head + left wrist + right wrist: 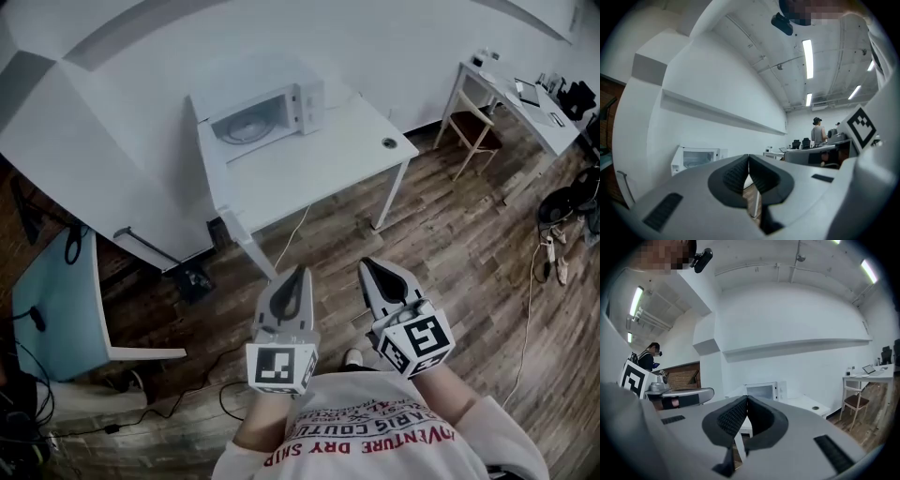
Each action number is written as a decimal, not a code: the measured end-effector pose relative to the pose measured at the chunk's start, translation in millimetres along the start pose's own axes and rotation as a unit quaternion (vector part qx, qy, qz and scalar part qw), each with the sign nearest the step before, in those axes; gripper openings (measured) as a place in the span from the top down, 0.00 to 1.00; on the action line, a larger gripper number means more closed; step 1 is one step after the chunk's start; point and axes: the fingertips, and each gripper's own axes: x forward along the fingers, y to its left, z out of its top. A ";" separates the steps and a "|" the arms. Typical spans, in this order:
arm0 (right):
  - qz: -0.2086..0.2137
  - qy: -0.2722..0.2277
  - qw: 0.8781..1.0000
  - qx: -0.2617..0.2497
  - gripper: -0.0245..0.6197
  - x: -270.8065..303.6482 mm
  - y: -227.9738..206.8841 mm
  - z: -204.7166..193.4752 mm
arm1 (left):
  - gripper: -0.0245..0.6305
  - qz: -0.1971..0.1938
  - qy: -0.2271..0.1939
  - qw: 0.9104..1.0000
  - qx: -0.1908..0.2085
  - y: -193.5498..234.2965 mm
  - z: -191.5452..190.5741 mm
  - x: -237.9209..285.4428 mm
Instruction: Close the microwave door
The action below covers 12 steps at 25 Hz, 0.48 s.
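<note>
The white microwave (262, 112) sits at the far left end of a white table (323, 164), against the wall, its turntable showing through the front; I can't tell how far the door stands open. Well back from it, near the person's chest, the left gripper (300, 275) and right gripper (369, 268) are each pressed together on nothing.

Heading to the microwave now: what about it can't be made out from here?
- Microwave door edge and handle: too small and far in the head view.
- Its base: hidden behind the left gripper and right gripper in their own views.
- Small dark item on the table: too small to name.
</note>
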 end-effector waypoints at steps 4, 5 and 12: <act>0.004 0.010 1.000 0.010 0.94 11.1 -57.6 -1.5 | 0.95 0.024 0.011 1.000 -0.010 -12.2 -7.8 43.7; 0.004 0.011 1.000 0.016 0.94 14.5 -69.4 -3.3 | 0.95 0.025 0.016 1.000 -0.010 -14.6 -10.3 53.0; 0.011 0.012 0.999 0.032 0.94 56.5 -122.5 -5.3 | 0.95 0.027 0.025 0.999 0.023 -11.3 -13.4 117.7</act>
